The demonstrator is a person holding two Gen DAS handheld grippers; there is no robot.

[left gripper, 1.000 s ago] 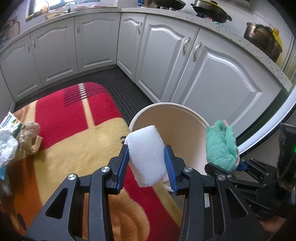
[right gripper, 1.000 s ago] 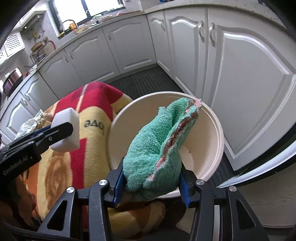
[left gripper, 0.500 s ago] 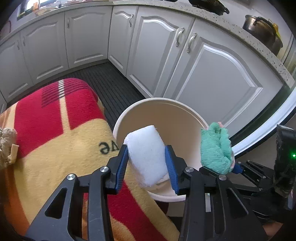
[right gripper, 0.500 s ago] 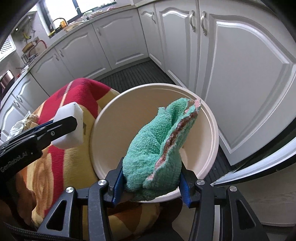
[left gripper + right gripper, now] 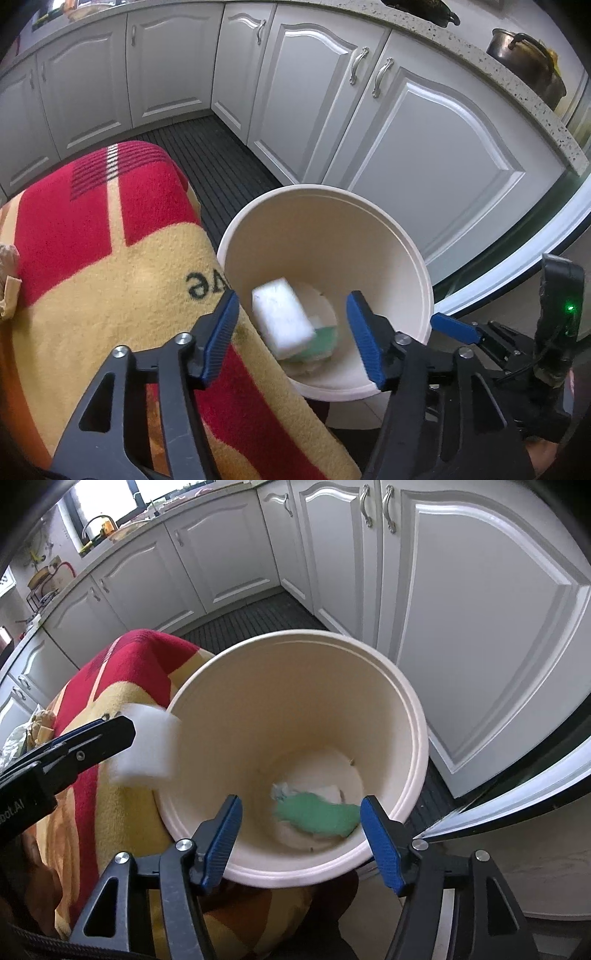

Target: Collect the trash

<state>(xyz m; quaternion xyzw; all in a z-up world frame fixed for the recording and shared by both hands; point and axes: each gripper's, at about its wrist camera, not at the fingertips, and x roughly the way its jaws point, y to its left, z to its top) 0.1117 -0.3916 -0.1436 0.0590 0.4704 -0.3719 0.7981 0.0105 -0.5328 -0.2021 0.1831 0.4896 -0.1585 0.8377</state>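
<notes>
A smooth, matt cream plastic bin [image 5: 406,716] beside a fuzzy red-and-yellow woven blanket [image 5: 92,266]; glossy white cabinet doors [image 5: 436,147] carry metal handles, under a speckled stone-look counter [image 5: 517,85].

Red-and-yellow fleece blanket [image 5: 96,266] with black lettering draped at left. White panelled cabinet doors [image 5: 424,155] with metal handles behind. Dark ribbed floor mat [image 5: 218,162] along cabinets. Dark metal pot [image 5: 524,59] on speckled stone countertop [image 5: 480,62].
</notes>
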